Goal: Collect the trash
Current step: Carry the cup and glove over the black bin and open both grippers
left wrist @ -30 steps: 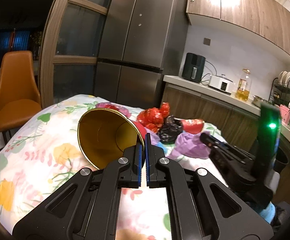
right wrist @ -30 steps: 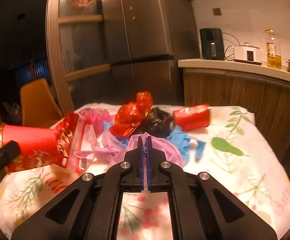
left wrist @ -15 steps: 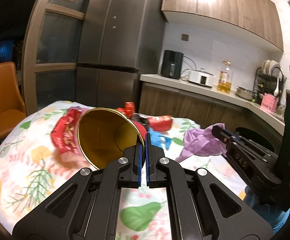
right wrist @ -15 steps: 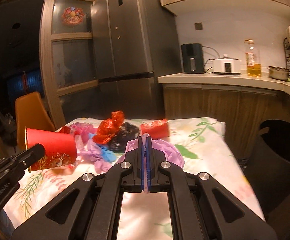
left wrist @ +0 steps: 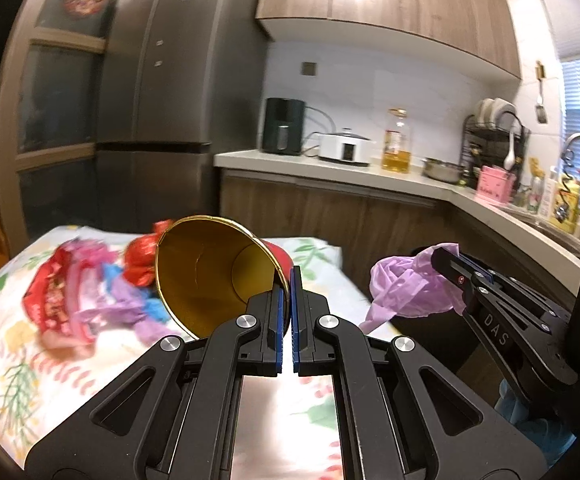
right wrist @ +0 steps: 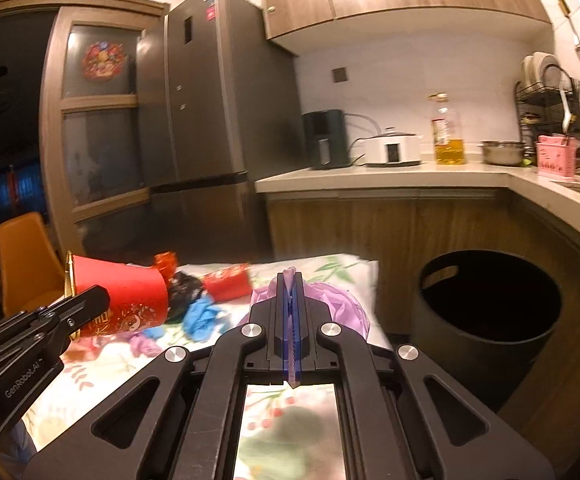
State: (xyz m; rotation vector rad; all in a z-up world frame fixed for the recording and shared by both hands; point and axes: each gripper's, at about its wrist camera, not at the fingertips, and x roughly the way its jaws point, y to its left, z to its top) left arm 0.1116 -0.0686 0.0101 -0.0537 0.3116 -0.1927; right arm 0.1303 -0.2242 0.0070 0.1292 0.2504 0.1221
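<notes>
My left gripper (left wrist: 288, 280) is shut on the rim of a red paper cup with a gold inside (left wrist: 210, 268), held tilted above the table; the cup also shows in the right wrist view (right wrist: 126, 300). My right gripper (right wrist: 288, 284) is shut on a crumpled purple plastic bag (right wrist: 337, 300), which also shows in the left wrist view (left wrist: 405, 284), near the table's right edge. A black trash bin (right wrist: 485, 304) stands open on the floor to the right. More trash lies on the floral tablecloth (left wrist: 18, 360): red wrappers (left wrist: 50, 296), a blue glove (right wrist: 202, 316), a black bag (right wrist: 184, 288).
A kitchen counter (right wrist: 409, 176) with appliances and an oil bottle runs behind and to the right. A grey fridge (right wrist: 210, 128) stands behind the table. An orange chair (right wrist: 22, 256) is at the far left.
Both grippers have swung to the right with their loads. The purple bag is lifted off the pile and the black bin has come into view.
</notes>
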